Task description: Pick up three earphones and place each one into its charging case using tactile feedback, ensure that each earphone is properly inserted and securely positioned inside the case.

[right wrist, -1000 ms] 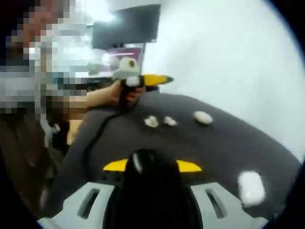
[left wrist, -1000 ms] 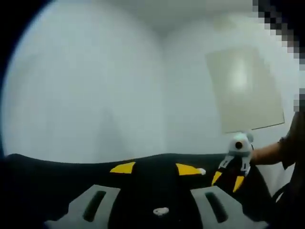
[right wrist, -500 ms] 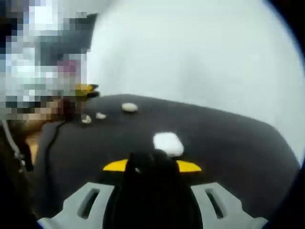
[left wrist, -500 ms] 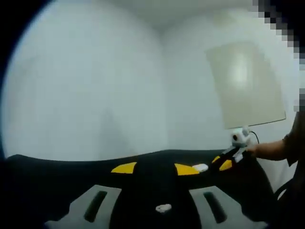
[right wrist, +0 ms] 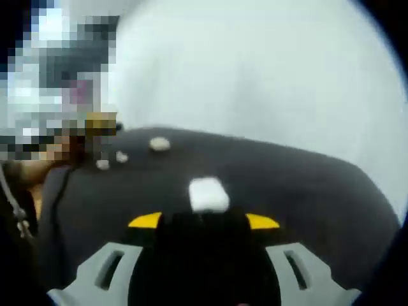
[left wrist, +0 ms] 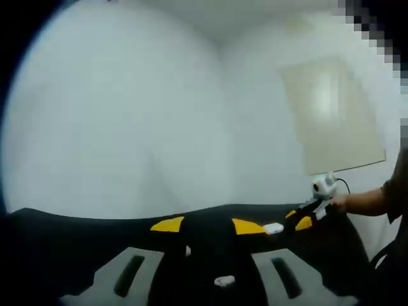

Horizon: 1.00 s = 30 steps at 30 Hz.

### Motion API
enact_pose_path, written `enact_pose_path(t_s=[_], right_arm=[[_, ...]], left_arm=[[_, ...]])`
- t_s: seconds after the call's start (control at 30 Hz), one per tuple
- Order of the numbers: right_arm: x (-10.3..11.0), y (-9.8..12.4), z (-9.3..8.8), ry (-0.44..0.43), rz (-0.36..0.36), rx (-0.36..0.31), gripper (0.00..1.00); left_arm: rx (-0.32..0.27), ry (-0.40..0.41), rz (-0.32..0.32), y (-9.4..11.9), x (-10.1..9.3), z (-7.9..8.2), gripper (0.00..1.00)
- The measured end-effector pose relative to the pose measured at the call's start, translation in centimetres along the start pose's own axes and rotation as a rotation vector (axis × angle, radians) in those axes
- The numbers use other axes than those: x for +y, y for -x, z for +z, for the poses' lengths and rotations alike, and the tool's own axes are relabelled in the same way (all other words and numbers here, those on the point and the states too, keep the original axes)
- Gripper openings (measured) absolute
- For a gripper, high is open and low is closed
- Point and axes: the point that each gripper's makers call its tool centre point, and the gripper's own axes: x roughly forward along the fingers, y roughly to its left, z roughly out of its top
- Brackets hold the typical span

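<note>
L view: your left gripper (left wrist: pixel 207 225) jaws spread, nothing between | small white earphone (left wrist: pixel 224 280) on dark tabletop (left wrist: pixel 64 242) near you | closed white case (left wrist: pixel 273 228) toward far edge, right gripper (left wrist: pixel 303 218) just beside it || R view: right gripper (right wrist: pixel 203 220) jaws apart | case (right wrist: pixel 208 194) just ahead, lid shut, contents hidden | 3 white pieces (right wrist: pixel 159 145) near far-left edge by left gripper (right wrist: pixel 101 123)

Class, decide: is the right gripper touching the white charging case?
Cannot tell. In the right gripper view the right gripper sits just below the white charging case; blur hides any contact or gap.
</note>
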Motion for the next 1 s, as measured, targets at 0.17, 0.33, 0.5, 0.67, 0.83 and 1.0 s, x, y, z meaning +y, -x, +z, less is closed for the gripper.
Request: enact_pose_path(t_s=[0.17, 0.33, 0.5, 0.67, 0.83, 1.0], right_arm=[[6.0, -2.3, 5.6, -0.135, 0.261, -0.165, 0.43], [10.3, -7.9, 4.1, -0.101, 0.406, -0.078, 0.43], [12.9, -10.1, 2.0, -0.083, 0.471, -0.036, 0.43], [13.9, -9.4, 0.9, -0.062, 0.516, -0.031, 0.39], [14.1, -9.4, 0.6, -0.052, 0.53, -0.021, 0.38], [14.5, -9.1, 1.0, -0.071, 0.551, -0.033, 0.38]], left_arm=[[-0.009, 0.046, 0.05, 0.1, 1.6, 0.0, 0.24], [0.031, 0.037, 0.077, -0.1, 2.1, -1.1, 0.24], [0.066, 0.032, 0.093, -0.2, 2.5, -2.1, 0.24], [0.144, 0.049, 0.095, -0.8, 2.8, -3.8, 0.25], [0.264, 0.036, 0.065, -3.2, 2.7, -4.9, 0.33], [0.442, 0.049, 0.133, -5.8, 5.0, -8.4, 0.37]])
